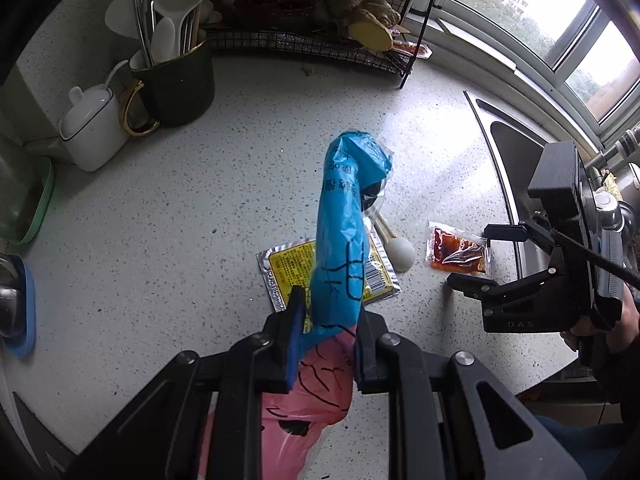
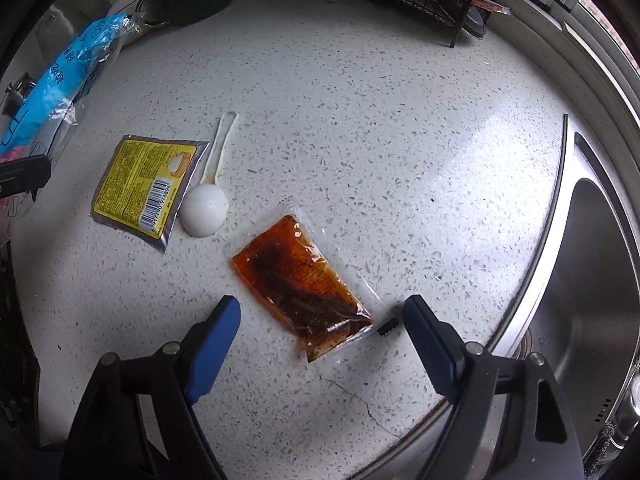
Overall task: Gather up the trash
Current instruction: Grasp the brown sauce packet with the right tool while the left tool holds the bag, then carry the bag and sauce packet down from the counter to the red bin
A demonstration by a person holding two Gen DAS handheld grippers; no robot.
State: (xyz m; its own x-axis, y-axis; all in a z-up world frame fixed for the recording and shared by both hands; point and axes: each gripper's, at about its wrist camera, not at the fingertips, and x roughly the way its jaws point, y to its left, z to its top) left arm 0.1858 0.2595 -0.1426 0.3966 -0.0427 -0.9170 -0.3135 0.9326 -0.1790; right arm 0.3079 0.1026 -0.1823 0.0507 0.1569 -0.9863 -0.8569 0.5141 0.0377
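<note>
My left gripper (image 1: pixel 330 314) is shut on a blue and pink plastic wrapper (image 1: pixel 346 216), which stands up from its jaws above the speckled countertop (image 1: pixel 200 208). That wrapper (image 2: pixel 60 84) also shows at the left edge of the right wrist view. A red-brown sauce sachet (image 2: pixel 302 286) lies flat on the counter, and my right gripper (image 2: pixel 322 312) hangs open straight above it, one finger on each side, pads not touching. From the left wrist view the right gripper (image 1: pixel 474 258) stands over the sachet (image 1: pixel 458 254). A yellow foil packet (image 2: pixel 140 190) and a white plastic spoon (image 2: pixel 206 200) lie to the left.
A steel sink (image 2: pixel 592 280) borders the counter on the right. At the back stand a black wire rack (image 1: pixel 320 36) with ginger, a dark utensil mug (image 1: pixel 180 80) and a white lidded pot (image 1: pixel 94 128). A small black scrap (image 2: pixel 387 326) lies by the sachet.
</note>
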